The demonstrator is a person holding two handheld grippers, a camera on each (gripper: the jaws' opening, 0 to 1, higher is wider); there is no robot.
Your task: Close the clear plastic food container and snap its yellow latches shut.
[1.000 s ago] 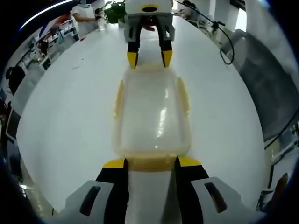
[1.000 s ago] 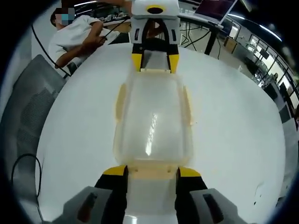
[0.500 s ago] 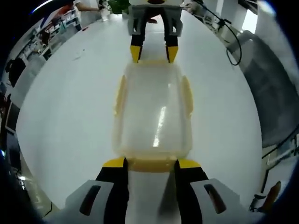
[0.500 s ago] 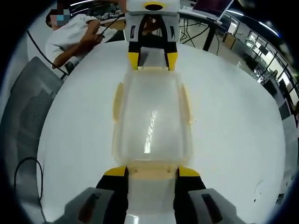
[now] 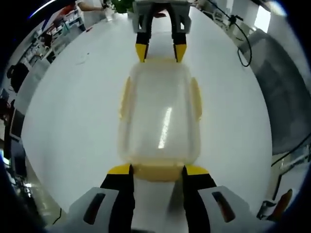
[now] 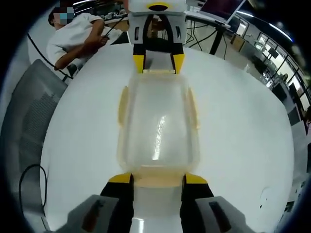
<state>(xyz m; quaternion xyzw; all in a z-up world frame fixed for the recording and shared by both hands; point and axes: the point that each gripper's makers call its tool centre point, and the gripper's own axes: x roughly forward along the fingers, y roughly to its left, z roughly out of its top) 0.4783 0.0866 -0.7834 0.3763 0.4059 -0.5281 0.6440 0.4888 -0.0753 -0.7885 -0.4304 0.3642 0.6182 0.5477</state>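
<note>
Container (image 5: 159,119) lidded, contents unclear, on table (image 5: 73,111).

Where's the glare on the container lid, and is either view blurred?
Left gripper view: a bright streak runs down the container lid, with edges soft from fisheye distortion. Right gripper view: a similar streak on the lid; the centre is sharp, the background bent towards the rim.

The right tongs (image 6: 156,177) flank the near yellow latch (image 6: 156,180) of the lidded container (image 6: 156,127); the left tongs (image 6: 158,63) flank its far end on the white table (image 6: 243,141).
</note>
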